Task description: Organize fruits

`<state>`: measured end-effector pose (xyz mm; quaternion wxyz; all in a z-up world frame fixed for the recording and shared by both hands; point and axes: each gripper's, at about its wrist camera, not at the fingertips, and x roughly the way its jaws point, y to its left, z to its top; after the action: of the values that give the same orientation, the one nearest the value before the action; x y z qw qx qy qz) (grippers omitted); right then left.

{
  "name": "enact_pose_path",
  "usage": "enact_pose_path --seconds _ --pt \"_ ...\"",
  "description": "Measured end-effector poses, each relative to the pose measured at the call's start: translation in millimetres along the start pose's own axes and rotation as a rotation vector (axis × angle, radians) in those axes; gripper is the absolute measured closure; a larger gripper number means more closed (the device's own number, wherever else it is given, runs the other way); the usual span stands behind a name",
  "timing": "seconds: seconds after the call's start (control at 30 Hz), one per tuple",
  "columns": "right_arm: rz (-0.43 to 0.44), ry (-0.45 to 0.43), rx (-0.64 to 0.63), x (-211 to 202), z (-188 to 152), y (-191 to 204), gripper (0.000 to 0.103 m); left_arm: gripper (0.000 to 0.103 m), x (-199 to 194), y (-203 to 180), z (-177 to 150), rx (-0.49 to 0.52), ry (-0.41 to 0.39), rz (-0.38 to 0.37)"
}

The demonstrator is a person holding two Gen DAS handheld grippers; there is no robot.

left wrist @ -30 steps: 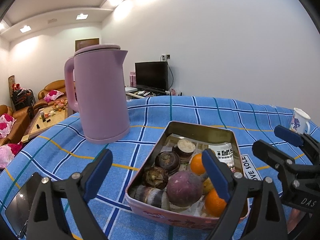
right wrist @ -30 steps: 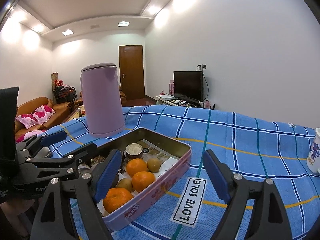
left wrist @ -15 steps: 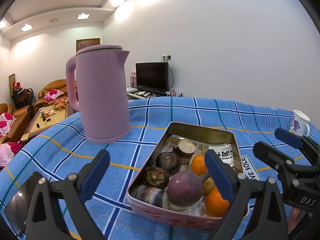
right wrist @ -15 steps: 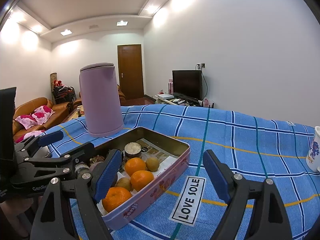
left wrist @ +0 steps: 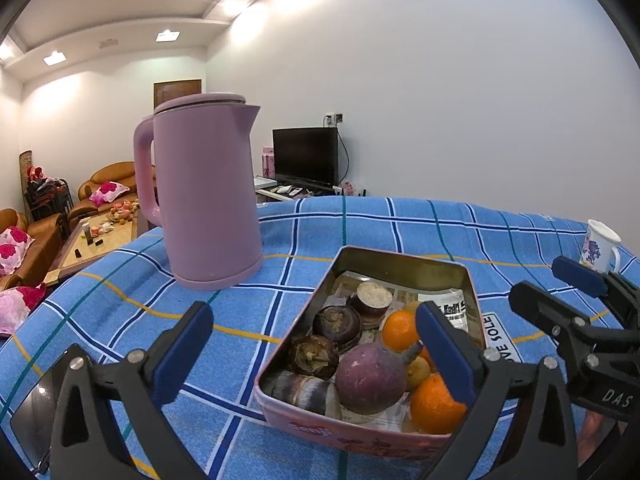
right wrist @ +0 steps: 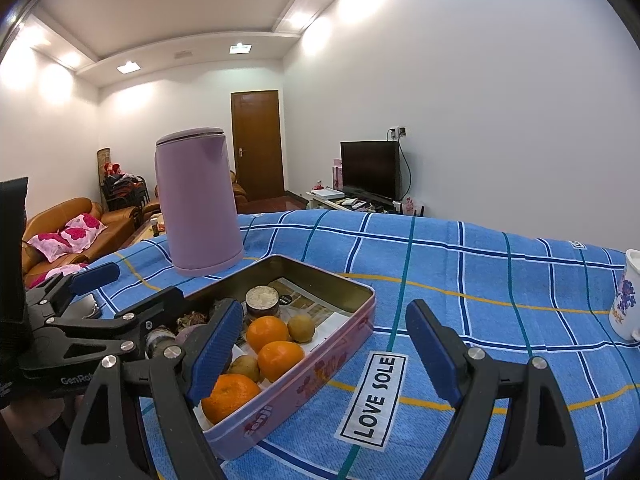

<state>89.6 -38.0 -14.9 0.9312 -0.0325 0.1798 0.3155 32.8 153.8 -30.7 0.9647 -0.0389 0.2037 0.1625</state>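
Note:
A pink rectangular tin [left wrist: 400,256] [right wrist: 320,276] lined with newspaper sits on the blue checked cloth. It holds oranges [left wrist: 400,330] [right wrist: 267,333], a round purple fruit [left wrist: 370,376], dark mangosteens [left wrist: 336,322] and small brown fruits [right wrist: 301,328]. My left gripper [left wrist: 314,340] hovers at the tin's near left corner. Its jaws are opening, with one finger over the cloth and the other above the fruit, and nothing is pressed. My right gripper [right wrist: 324,344] stands open over the tin's right wall and the cloth, holding nothing. Each gripper also shows from the side: the right gripper [left wrist: 552,292], the left gripper [right wrist: 132,288].
A tall pink kettle [left wrist: 208,200] [right wrist: 198,204] stands behind the tin on the left. A white flowered mug [left wrist: 600,246] [right wrist: 626,296] stands far right. A "LOVE SOLE" label [right wrist: 374,396] lies beside the tin. A dark glossy slab [left wrist: 36,408] lies near left.
The left gripper's fingers have spread wider apart. The right gripper, the tin and the fruit have not moved.

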Motion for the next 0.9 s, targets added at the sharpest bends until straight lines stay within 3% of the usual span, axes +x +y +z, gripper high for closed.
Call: enact_pose_path --seconds 0.9 --pt "0.0 -0.001 0.007 -3.8 -0.9 -1.3 0.018 0.0 2.4 -2.4 -0.9 0.015 0.015 -0.018"
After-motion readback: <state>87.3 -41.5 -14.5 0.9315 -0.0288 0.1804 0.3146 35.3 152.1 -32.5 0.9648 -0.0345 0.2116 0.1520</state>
